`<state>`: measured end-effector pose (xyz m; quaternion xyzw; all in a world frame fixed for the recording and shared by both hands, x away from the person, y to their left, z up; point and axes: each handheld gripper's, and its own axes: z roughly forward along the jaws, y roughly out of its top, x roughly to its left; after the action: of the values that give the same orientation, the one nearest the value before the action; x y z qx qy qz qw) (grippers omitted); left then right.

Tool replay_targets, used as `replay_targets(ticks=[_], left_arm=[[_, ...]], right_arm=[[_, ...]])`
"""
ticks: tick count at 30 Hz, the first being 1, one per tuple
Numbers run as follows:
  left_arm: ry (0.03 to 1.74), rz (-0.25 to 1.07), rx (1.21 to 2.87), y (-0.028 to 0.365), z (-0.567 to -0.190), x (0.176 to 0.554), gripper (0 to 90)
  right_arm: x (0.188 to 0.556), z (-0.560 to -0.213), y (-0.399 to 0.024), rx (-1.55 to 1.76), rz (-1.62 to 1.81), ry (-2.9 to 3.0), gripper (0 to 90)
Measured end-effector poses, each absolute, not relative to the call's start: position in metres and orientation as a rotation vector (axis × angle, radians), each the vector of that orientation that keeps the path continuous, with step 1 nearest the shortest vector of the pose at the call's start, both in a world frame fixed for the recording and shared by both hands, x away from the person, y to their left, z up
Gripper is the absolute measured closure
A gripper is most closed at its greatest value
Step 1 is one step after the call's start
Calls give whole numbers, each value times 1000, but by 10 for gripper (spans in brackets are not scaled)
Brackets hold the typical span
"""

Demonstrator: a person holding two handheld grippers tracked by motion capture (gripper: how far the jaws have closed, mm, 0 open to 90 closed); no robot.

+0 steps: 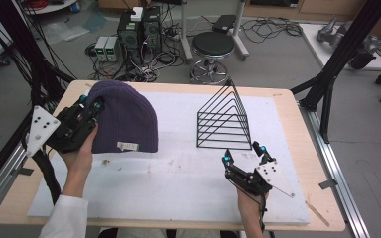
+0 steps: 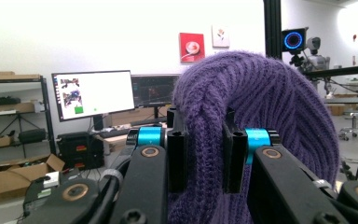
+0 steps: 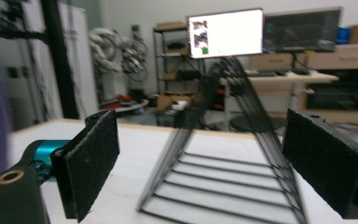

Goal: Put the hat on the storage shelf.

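A purple knitted beanie [image 1: 126, 119] with a small white label rests on the white mat at the left. My left gripper [image 1: 90, 105] grips its left edge, and in the left gripper view the knit [image 2: 261, 93] is bunched between the closed jaws of that gripper [image 2: 203, 140]. A black wire rack [image 1: 223, 119] with sloped dividers stands right of the middle. My right gripper [image 1: 243, 153] hovers just in front of it, open, with nothing between its pads. In the right gripper view the rack [image 3: 223, 140] stands straight ahead of that gripper [image 3: 205, 163].
The white mat [image 1: 178, 183] covers most of a wooden table [image 1: 297, 119]. Black frame posts [image 1: 337, 54] rise at both sides. A round stool [image 1: 212, 47] and computer towers [image 1: 139, 29] stand on the floor beyond the far edge.
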<state>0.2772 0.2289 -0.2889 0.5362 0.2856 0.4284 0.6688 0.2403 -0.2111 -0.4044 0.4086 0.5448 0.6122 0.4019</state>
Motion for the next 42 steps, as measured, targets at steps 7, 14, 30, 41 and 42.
replay_targets(ticks=[7, 14, 30, 41, 42], left_arm=[[605, 958, 1202, 215, -275, 277, 766], [573, 938, 1188, 203, -262, 276, 766], [516, 898, 1182, 173, -243, 280, 766], [490, 831, 1160, 159, -238, 282, 766], [490, 829, 1157, 158, -238, 282, 766]], right_arm=[[245, -394, -189, 986, 1593, 1373, 107], [254, -387, -172, 970, 1652, 1403, 107], [270, -360, -120, 841, 1695, 1542, 107], [279, -351, -108, 827, 1744, 1556, 108], [281, -350, -107, 840, 1753, 1561, 108]])
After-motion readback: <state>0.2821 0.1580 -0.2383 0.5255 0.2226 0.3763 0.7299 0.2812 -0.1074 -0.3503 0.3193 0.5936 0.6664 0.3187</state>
